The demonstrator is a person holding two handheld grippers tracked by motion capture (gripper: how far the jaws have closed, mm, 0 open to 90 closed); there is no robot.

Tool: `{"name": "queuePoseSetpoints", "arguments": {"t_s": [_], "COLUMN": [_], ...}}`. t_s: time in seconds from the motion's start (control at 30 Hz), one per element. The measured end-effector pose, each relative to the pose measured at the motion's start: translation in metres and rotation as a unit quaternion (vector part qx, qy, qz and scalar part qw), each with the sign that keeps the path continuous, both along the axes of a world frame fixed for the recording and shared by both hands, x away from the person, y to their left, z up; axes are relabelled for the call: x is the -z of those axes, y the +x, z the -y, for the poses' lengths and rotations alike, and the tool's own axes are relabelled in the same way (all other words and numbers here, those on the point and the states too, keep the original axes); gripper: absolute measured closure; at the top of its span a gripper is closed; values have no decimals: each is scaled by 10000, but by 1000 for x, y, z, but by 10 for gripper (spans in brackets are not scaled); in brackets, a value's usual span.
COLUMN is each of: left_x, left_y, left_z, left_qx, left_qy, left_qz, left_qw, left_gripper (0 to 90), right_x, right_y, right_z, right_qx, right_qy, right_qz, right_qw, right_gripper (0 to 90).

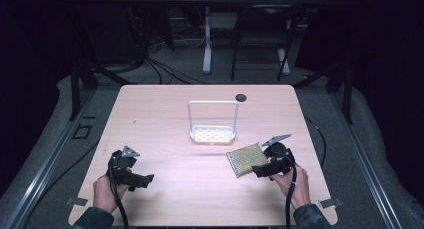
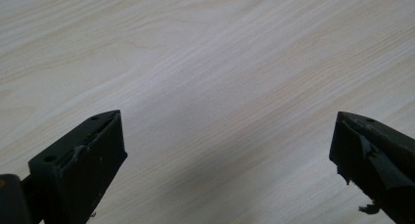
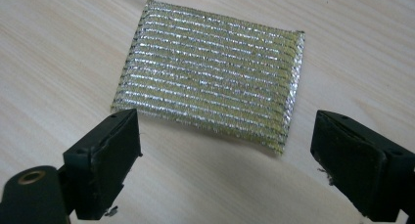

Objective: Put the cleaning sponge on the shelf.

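table (image 1: 165, 114), pale wood-grain laminate, smooth and matte, rounded corners, takes up the middle of the high view. rack (image 1: 212, 121) stands upper centre of the tabletop: thin white wire hoop rising upright from a shallow perforated tray, looks rigid and light. sponge (image 3: 208, 70) lies flat on the table, lower right of centre in the high view, well below and right of the rack; a soft rectangular pad in a glittery silver-and-yellow woven mesh, ribbed in fine stripes, edges pinched at the seams. right gripper (image 3: 225, 160) sits just short of the sponge's near edge, jaws spread wide to either side of it, pads not touching. step in hand reads as the pickup: best to push forward so the pad's near edge goes well between the jaws, keep low to the table, close across the narrow thickness or a short side; the mesh looks slippery and the core squashy, so a deep bite should hold better than a corner pinch. left gripper (image 2: 225, 160) rests at lower left of the high view over bare table, jaws apart, nothing between them.
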State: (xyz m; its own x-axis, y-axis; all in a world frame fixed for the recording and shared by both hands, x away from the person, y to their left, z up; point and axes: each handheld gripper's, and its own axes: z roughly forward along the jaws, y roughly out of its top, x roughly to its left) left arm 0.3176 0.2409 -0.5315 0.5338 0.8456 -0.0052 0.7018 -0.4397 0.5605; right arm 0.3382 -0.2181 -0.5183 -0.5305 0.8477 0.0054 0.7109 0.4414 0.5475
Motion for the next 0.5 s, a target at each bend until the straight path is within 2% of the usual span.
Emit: {"name": "queuePoseSetpoints", "arguments": {"t_s": [0.17, 0.37, 0.5], "left_x": [2, 1, 3], "left_y": [0, -1, 0], "left_z": [0, -2, 2], "left_qx": [56, 22, 114], "left_qy": [17, 24, 94], "left_qz": [-65, -36, -104], "left_qw": [10000, 10000, 9998], "left_gripper": [1, 2, 3], "right_x": [4, 6, 13], "right_y": [14, 26, 35], "right_z": [-8, -21, -24], "right_qx": [-69, -177, -172], "right_qy": [75, 54, -38], "right_qz": [-61, 31, -41], "right_qw": [9999, 9998, 9998], "right_gripper": [119, 144, 164]}}
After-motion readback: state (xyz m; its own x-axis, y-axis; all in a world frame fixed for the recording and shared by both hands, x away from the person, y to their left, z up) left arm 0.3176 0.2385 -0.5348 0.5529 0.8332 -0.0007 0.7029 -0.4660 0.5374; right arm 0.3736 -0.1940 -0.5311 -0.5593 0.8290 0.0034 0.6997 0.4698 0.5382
